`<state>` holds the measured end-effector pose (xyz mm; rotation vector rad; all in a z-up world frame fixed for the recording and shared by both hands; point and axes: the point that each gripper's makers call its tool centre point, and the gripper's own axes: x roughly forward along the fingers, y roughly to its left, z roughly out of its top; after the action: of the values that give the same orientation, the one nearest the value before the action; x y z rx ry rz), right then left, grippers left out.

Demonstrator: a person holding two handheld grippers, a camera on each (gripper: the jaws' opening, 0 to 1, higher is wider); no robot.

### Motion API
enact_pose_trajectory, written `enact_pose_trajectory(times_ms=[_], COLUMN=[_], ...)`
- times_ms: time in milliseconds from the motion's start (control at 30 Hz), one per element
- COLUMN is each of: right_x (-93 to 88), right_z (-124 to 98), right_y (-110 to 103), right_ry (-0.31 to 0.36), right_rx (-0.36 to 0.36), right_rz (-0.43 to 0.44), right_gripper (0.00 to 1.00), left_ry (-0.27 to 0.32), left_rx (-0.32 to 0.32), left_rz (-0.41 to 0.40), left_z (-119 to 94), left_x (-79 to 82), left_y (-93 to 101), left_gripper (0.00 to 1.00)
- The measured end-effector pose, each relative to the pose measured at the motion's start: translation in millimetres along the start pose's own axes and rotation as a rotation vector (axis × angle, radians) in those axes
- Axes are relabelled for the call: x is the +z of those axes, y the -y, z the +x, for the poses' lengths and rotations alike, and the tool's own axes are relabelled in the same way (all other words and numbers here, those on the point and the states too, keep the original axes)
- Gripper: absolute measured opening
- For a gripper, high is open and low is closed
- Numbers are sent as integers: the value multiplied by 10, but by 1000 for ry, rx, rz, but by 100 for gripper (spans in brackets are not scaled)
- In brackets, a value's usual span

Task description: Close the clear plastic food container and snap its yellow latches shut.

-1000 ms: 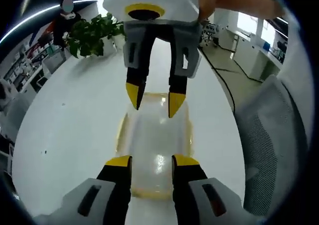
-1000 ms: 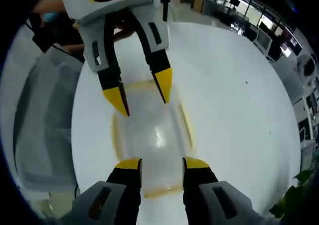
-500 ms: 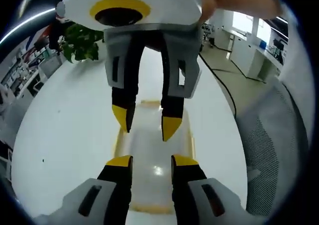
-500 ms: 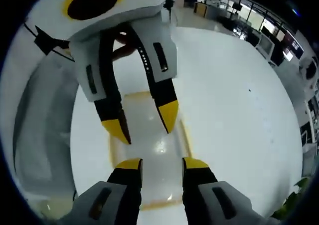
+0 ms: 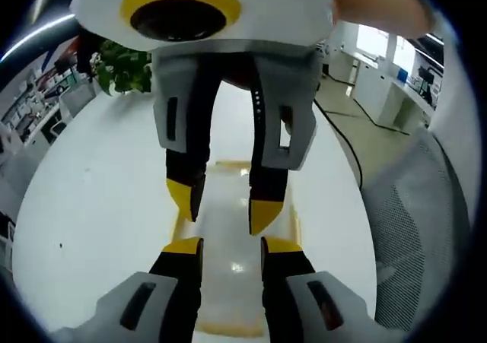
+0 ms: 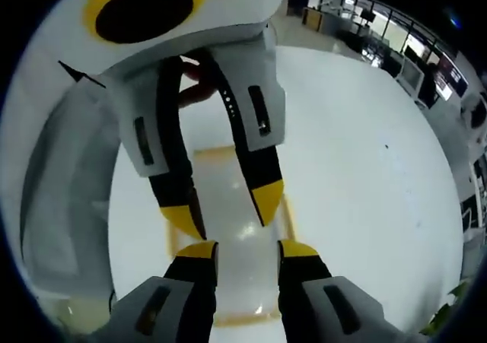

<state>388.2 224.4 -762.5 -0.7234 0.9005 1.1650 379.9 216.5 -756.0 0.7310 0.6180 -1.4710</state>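
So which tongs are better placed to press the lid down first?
Hard to call: left tongs and right tongs hang open over opposite ends of the container. Probably either.

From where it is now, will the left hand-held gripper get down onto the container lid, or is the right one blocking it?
Probably yes. The left hand-held gripper is open right above the clear container, and the right hand-held gripper faces it from the far end, tips close but apart, leaving the near end free.

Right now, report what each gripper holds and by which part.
Nothing is held: left gripper and right gripper stand open above the container, jaws apart.
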Motion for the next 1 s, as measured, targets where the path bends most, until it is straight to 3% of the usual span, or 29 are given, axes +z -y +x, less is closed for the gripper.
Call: enact_pose_trajectory(times_ms=[833,1000], right_x=[32,36], right_z=[-10,-11], right_y=[70,104], right_ry=[0,3], right_rx=[-17,-18], right_rz=[-48,-44], right_gripper=[35,38], left_ry=[-2,8], left_rx=[-30,-54], left_rz=[-30,-53], left_z=[-4,-14], left_x=[-16,-20], left_y=[102,148], left_gripper=[41,50])
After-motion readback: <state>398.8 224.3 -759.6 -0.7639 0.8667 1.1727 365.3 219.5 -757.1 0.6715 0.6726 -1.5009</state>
